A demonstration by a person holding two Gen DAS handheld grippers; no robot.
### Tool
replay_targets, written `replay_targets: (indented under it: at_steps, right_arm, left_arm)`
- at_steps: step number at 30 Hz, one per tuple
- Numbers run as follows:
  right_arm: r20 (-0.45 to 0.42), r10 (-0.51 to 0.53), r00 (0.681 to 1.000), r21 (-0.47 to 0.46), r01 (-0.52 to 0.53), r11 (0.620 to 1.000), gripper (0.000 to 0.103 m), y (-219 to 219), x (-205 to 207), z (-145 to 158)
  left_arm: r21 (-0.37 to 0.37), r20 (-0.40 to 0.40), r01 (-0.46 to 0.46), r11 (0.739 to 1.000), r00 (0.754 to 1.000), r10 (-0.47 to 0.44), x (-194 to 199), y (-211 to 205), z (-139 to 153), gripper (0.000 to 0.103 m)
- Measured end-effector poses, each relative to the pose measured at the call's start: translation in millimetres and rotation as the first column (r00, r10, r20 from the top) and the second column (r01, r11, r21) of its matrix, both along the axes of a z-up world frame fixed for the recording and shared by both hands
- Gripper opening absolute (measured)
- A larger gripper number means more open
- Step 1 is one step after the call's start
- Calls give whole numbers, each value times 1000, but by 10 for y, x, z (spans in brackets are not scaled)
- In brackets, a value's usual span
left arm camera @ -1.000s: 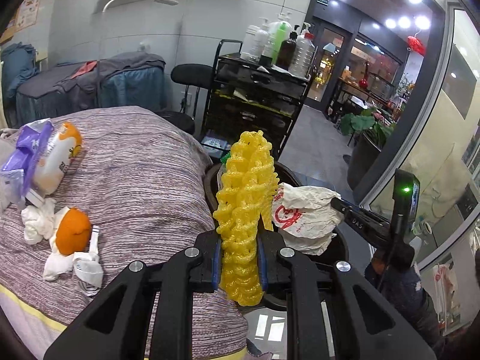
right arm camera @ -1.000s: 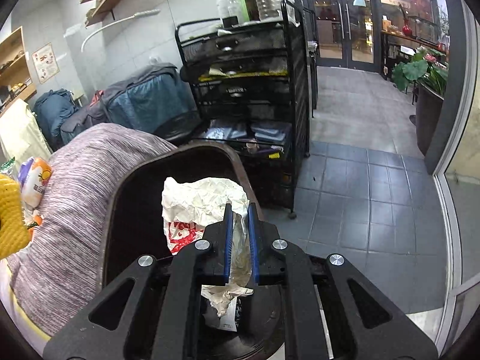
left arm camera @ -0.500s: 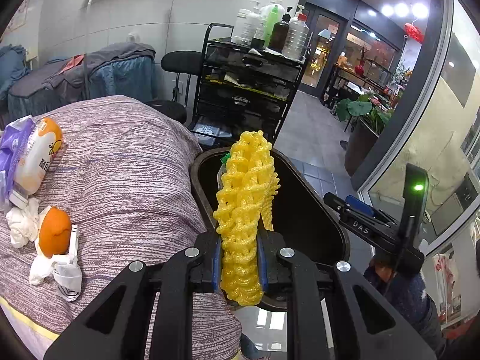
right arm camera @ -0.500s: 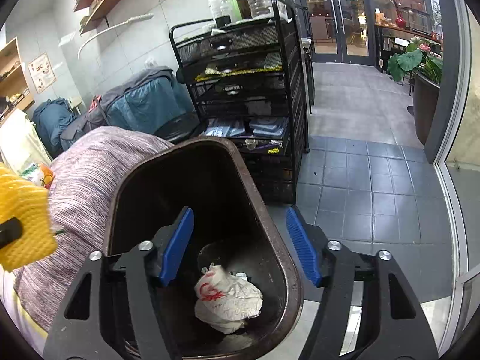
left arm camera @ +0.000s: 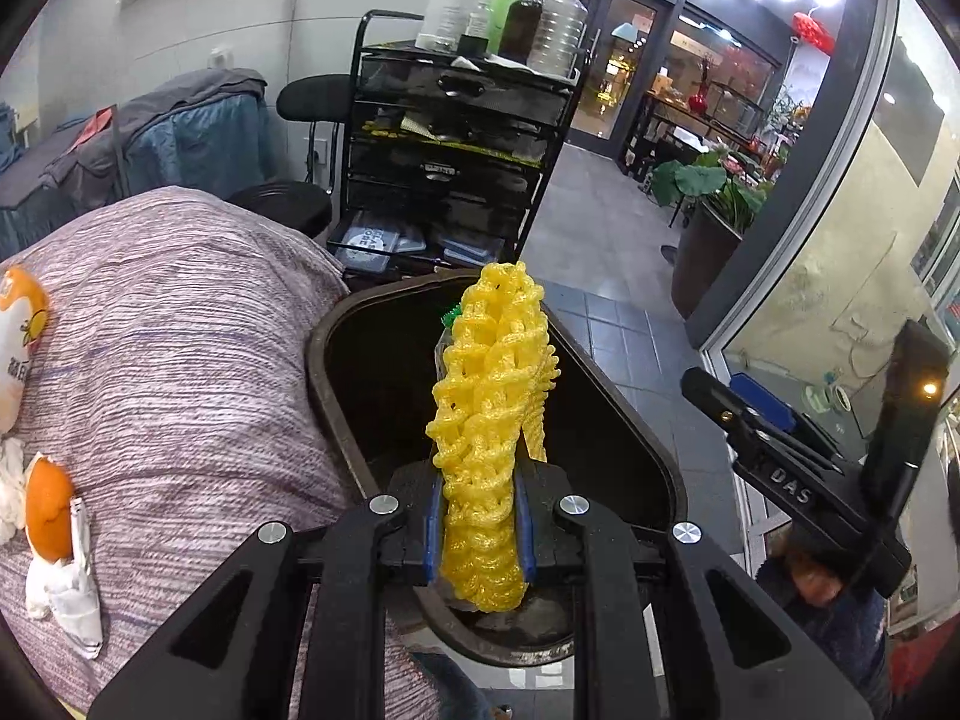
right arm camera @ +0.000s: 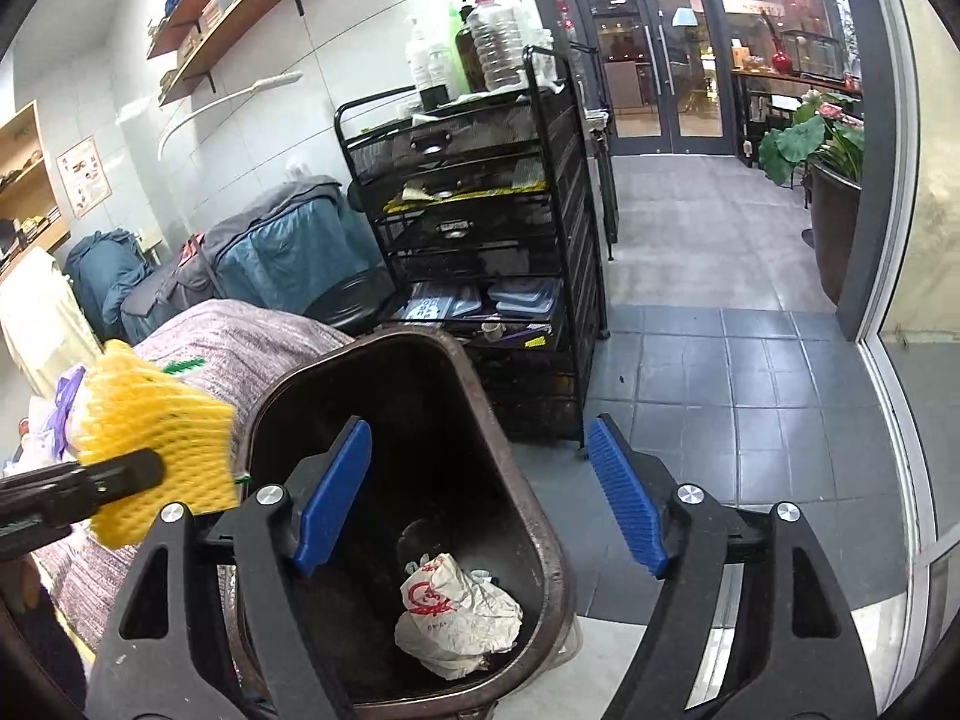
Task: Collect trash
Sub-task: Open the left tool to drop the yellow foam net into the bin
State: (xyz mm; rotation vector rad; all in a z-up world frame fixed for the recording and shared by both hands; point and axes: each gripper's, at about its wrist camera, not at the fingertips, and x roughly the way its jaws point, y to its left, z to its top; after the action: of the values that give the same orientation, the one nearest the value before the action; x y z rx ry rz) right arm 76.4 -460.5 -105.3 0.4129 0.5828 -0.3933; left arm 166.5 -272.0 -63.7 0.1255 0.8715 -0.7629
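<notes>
In the left wrist view, the left claw (left arm camera: 477,531) is clamping a yellow foam net (left arm camera: 489,438) between its blue pads, the net sticking up and forward from the grip. It is hanging over the open mouth of the dark bin (left arm camera: 327,360), which is standing just beside the striped purple cover (left arm camera: 180,348). On that cover, well away from the bin, an orange (left arm camera: 48,507) is lying among crumpled white tissue (left arm camera: 66,591), and the edge of a white-and-orange packet (left arm camera: 18,324) is showing beyond it. Behind the bin a black mesh cart (left arm camera: 456,138) is standing with bottles (left arm camera: 510,12) on top. The right claw (left arm camera: 741,405) is showing on the far side of the bin from the cover, outside its rim.

In the right wrist view, the right claw (right arm camera: 480,495) is standing wide apart and holding nothing, its blue pads (right arm camera: 333,495) spread over the bin (right arm camera: 555,558). A crumpled white bag with red print (right arm camera: 459,621) is lying on the bin's bottom. The net (right arm camera: 159,441) is sitting near the bin's rim on the cover side, gripped by the left claw (right arm camera: 129,471), with the cover (right arm camera: 240,330) behind it. The cart (right arm camera: 480,240) is standing just behind the bin on the grey tiled floor (right arm camera: 720,360).
</notes>
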Motion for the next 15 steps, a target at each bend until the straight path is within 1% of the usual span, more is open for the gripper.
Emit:
replay_targets:
  at_steps: [7, 10, 14, 15]
  right_arm:
    - [12, -42, 999, 3, 42, 999, 80, -93, -121, 22]
    - [10, -55, 998, 6, 55, 998, 81, -133, -149, 12]
    - [5, -65, 998, 13, 65, 998, 81, -171, -165, -13]
    - [4, -67, 998, 16, 67, 998, 81, -179, -166, -20]
  left_arm:
    - [48, -12, 18, 999, 1000, -18, 54, -200, -137, 18]
    - [58, -32, 29, 998, 999, -27, 109, -276, -194, 18]
    - [86, -32, 34, 996, 999, -32, 148, -356, -257, 18]
    - [91, -31, 31, 995, 999, -28, 157, -363, -275, 19]
